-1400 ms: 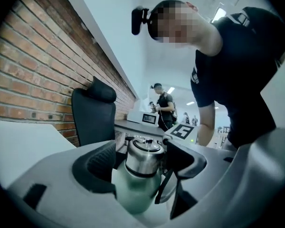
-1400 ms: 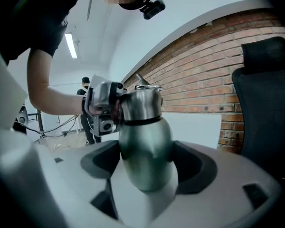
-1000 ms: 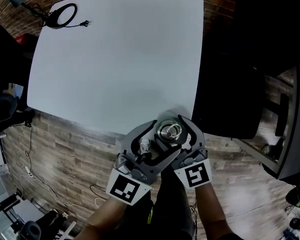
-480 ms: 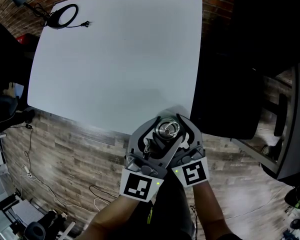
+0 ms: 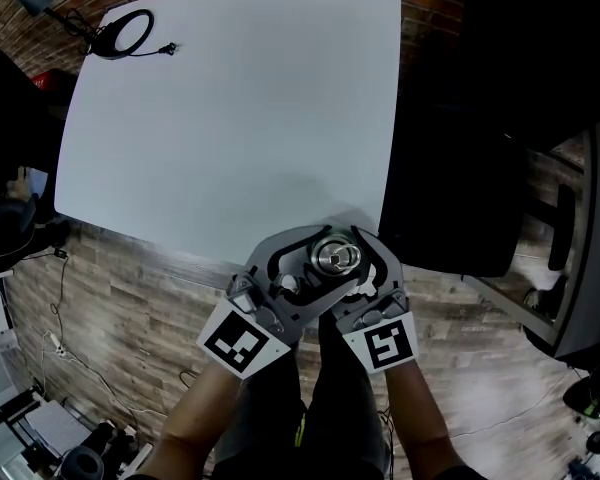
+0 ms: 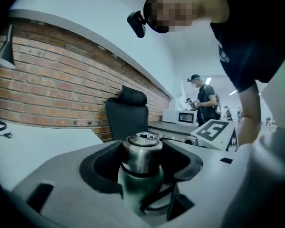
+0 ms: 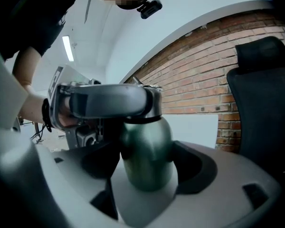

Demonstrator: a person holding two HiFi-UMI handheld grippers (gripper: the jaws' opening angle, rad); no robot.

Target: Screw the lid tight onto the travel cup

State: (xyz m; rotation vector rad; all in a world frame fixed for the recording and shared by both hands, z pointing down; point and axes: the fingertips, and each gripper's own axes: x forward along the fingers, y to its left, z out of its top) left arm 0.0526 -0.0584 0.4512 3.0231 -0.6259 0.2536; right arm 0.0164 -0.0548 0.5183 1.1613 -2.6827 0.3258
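Note:
The travel cup has a green body [image 7: 147, 158] and a steel lid [image 5: 335, 257] on top; it is held up in the air just off the white table's near edge. My right gripper [image 5: 352, 266] is shut on the green body, which sits between its dark pads [image 7: 199, 167]. My left gripper [image 5: 318, 258] comes in from the left, and its jaws have just been closing with the lid [image 6: 141, 152] between them. Its pads now press on the lid's sides. In the right gripper view the left gripper's grey finger [image 7: 107, 101] crosses the lid and hides most of it.
The white table [image 5: 230, 118] lies ahead, with a ring lamp [image 5: 130, 30] and its cord at the far left corner. A black office chair [image 5: 450, 188] stands right of the table, over wooden floor. A brick wall [image 6: 47, 89] is behind, and people stand far off [image 6: 205, 99].
The left gripper's jaws, wide beside the cup before, have closed round the lid, and its marker cube has swung left. The right gripper and the cup have stayed in place.

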